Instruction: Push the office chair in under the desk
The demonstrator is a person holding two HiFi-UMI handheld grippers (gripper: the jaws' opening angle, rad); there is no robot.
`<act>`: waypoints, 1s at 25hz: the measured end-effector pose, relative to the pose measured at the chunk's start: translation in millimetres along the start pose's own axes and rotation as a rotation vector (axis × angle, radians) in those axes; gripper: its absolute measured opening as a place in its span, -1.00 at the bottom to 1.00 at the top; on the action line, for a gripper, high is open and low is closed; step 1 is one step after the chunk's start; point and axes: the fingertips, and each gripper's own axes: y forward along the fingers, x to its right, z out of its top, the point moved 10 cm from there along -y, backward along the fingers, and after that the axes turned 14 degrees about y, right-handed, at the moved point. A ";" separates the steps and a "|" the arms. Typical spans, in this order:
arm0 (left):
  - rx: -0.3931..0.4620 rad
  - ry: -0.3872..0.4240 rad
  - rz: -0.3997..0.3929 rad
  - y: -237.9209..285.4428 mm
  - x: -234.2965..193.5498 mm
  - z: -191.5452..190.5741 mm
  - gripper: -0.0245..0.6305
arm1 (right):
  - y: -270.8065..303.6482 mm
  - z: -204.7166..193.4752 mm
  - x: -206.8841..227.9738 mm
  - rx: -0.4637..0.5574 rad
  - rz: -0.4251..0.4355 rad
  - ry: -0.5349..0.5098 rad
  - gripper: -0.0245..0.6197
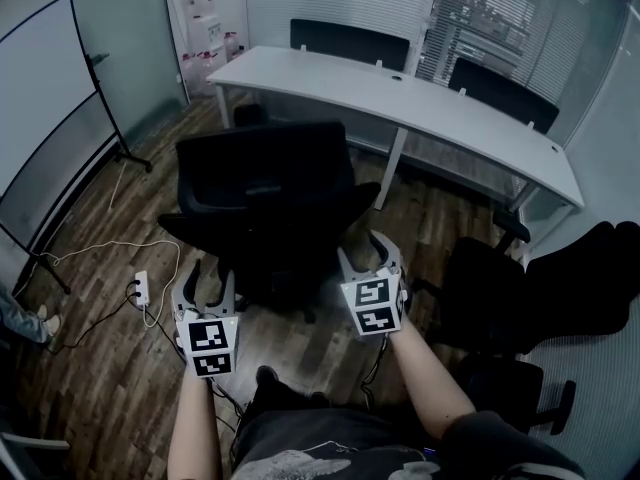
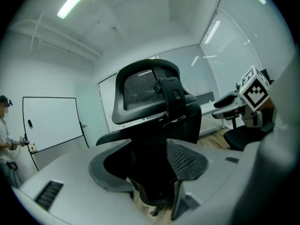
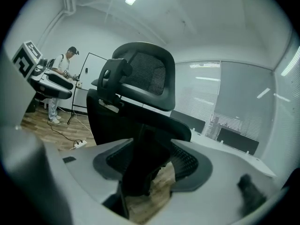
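The black office chair stands on the wood floor, its back toward me, a little short of the long white desk. My left gripper is just behind the chair's left rear side, jaws apart and nothing between them. My right gripper is at the chair's right rear side, also open and empty. In the left gripper view the chair's headrest and back fill the space beyond the open left gripper. In the right gripper view the chair rises just past the open right gripper.
A whiteboard on a stand is at the left. A power strip with cables lies on the floor near my left gripper. More black chairs crowd the right, and two chairs sit behind the desk. A person stands near the whiteboard.
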 end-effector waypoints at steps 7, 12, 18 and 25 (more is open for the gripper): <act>-0.006 0.224 0.066 35.6 -32.8 -9.2 0.04 | 29.6 16.7 -8.4 -0.012 -0.062 -0.118 -0.10; -0.032 0.329 0.090 62.9 -53.2 -14.3 0.16 | 51.9 24.0 0.6 -0.022 -0.141 -0.241 -0.09; -0.093 0.480 0.069 85.7 -61.1 -22.7 0.18 | 74.6 25.2 7.2 -0.046 -0.245 -0.400 -0.05; -0.122 0.566 0.066 110.5 -68.2 -25.8 0.18 | 96.2 26.6 15.5 -0.059 -0.304 -0.528 -0.03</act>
